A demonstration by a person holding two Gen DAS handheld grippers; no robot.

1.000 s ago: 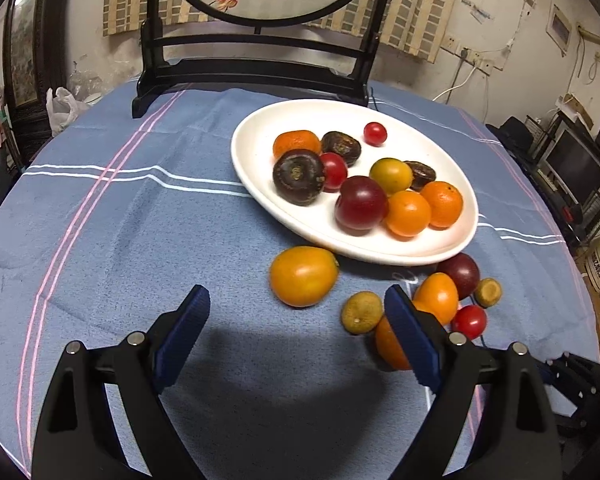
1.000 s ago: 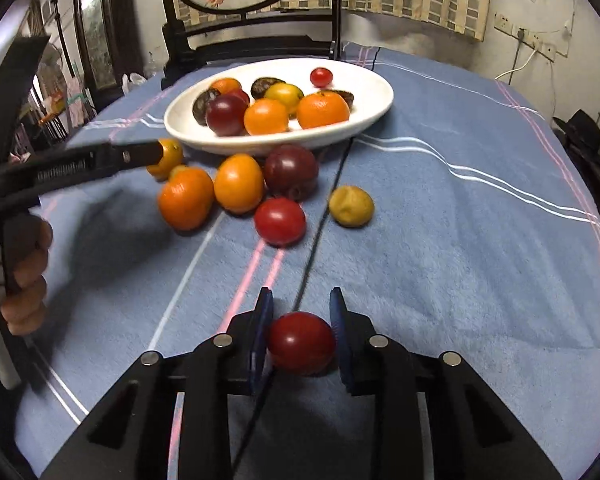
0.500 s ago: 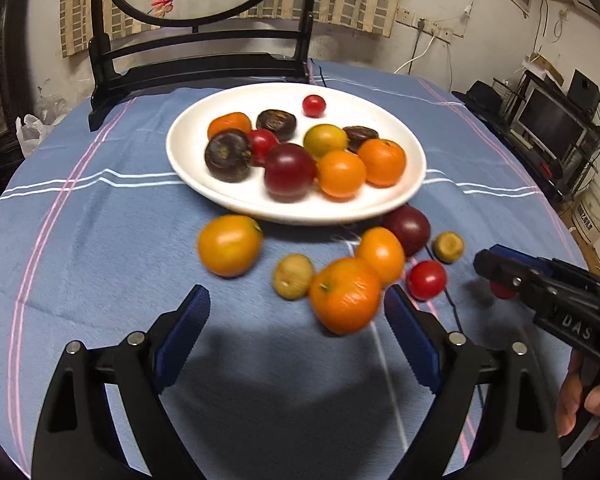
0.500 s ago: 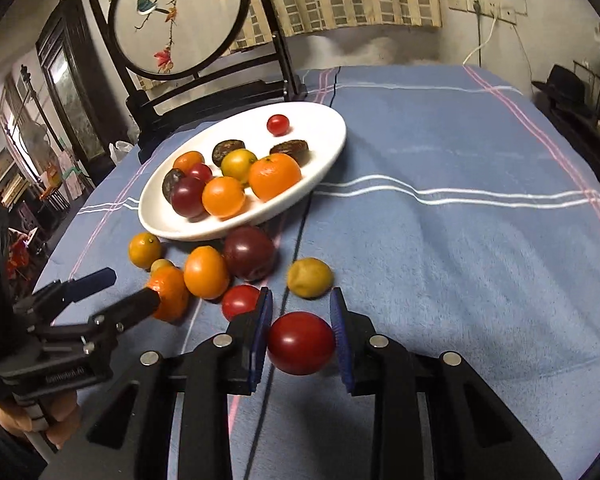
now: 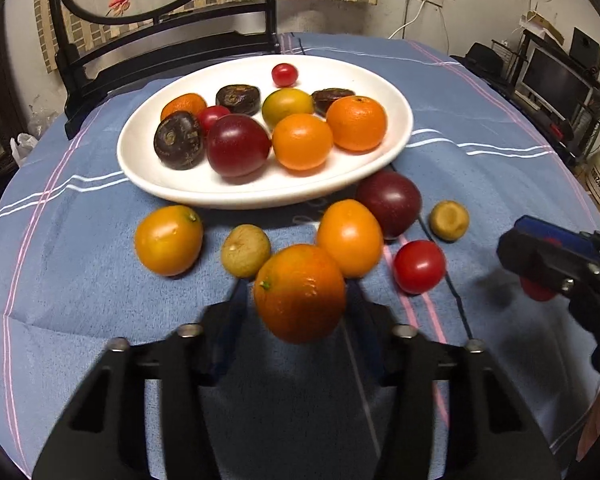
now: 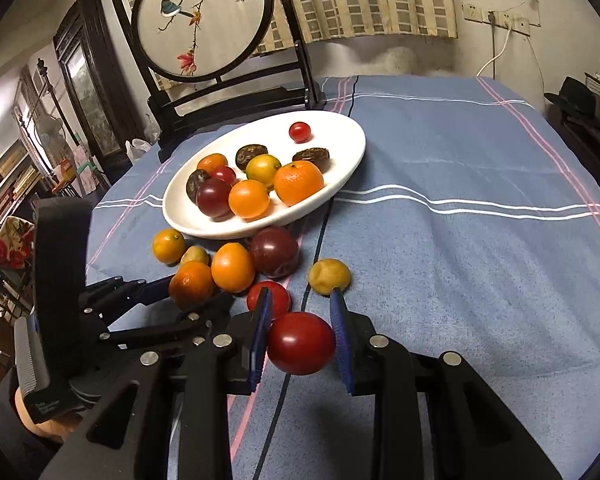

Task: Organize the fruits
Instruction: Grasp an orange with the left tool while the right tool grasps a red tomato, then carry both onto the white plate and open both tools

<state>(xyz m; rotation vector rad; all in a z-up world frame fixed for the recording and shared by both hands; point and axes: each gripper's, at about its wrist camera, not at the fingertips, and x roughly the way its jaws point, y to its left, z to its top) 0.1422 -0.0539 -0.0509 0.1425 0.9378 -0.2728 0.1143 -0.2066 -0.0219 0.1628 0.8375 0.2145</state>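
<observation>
Left gripper (image 5: 300,308) just closed around dimpled orange (image 5: 300,292), green stem nub

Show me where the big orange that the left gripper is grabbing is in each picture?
Left wrist view: the orange sits low in the middle, between the left gripper's fingers, which have just been closing on it.
Right wrist view: the same orange is left of centre, at the tips of the left gripper.
Shared landmark: the white plate of fruit, just behind it in both.
</observation>
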